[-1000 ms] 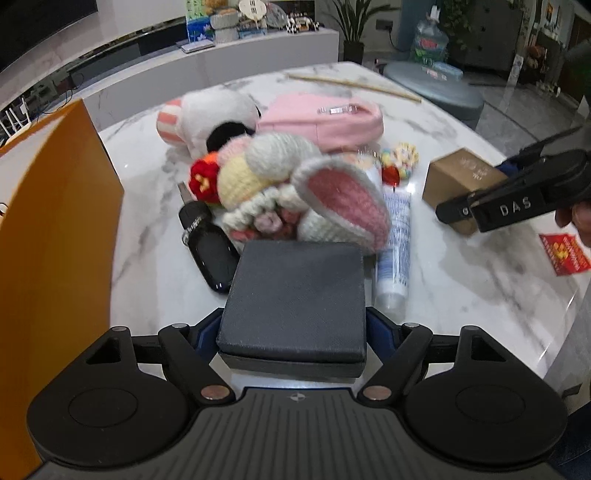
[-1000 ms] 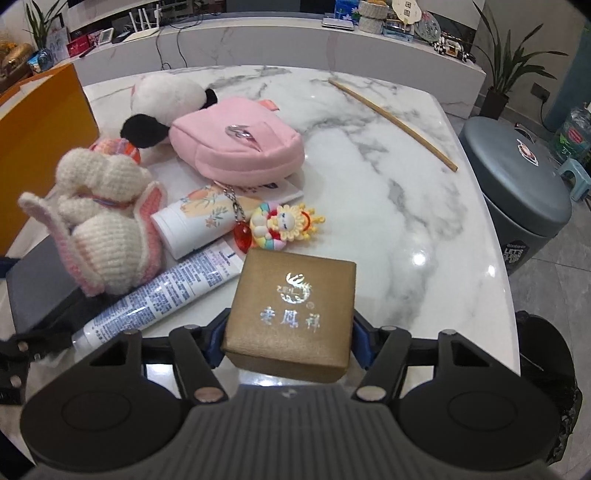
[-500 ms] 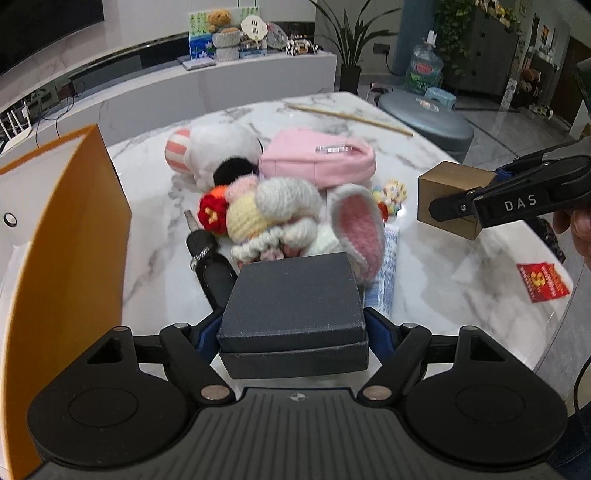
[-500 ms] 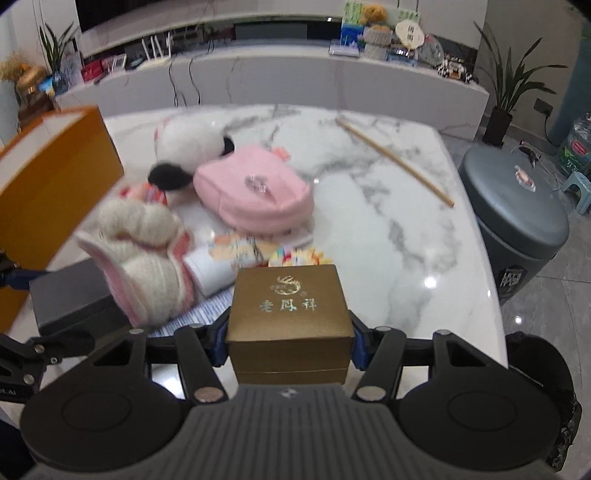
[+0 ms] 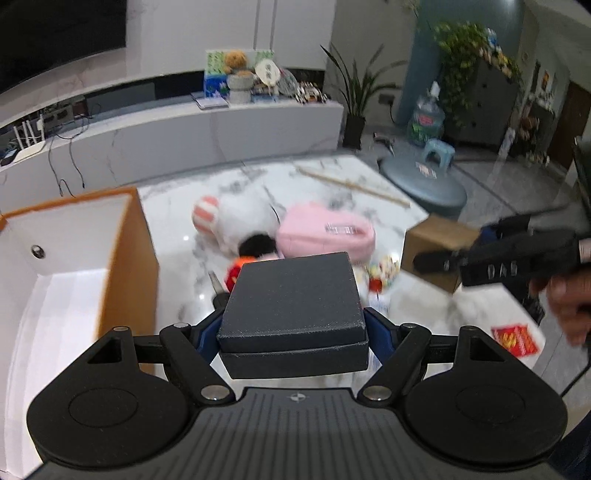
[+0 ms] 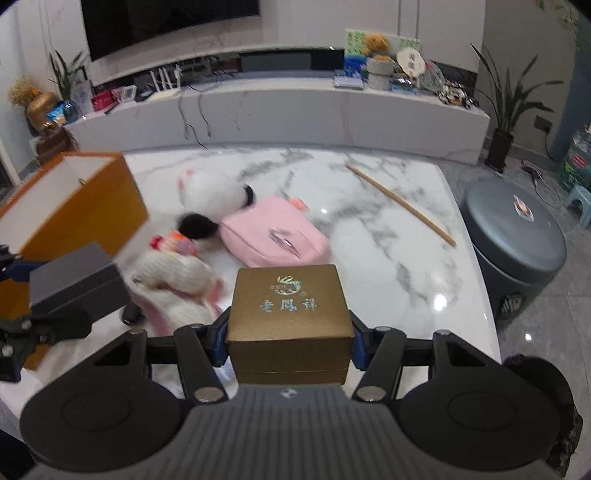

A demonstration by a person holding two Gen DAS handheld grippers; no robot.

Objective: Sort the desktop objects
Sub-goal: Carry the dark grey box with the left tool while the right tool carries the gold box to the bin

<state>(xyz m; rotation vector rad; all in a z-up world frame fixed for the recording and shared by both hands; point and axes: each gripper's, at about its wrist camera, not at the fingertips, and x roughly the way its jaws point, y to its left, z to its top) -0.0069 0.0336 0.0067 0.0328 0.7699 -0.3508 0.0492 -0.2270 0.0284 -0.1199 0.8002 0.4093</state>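
Left gripper (image 5: 293,328): gripping the dark grey box (image 5: 293,299) at lower centre, lifted off the marble table (image 5: 177,280)
Right gripper (image 6: 288,336): clamping the gold box (image 6: 290,306) at lower centre, above the tabletop
Orange storage box (image 5: 122,258): sitting open at left
Pink pouch (image 6: 275,230): lying mid-frame

We are in a home living room: a large dark wall-mounted television (image 6: 170,22) hangs above a long white marble-look media console (image 6: 280,114), potted green plants (image 6: 511,107) stand nearby, and a white grey-veined marble table (image 6: 388,240) fills the foreground.
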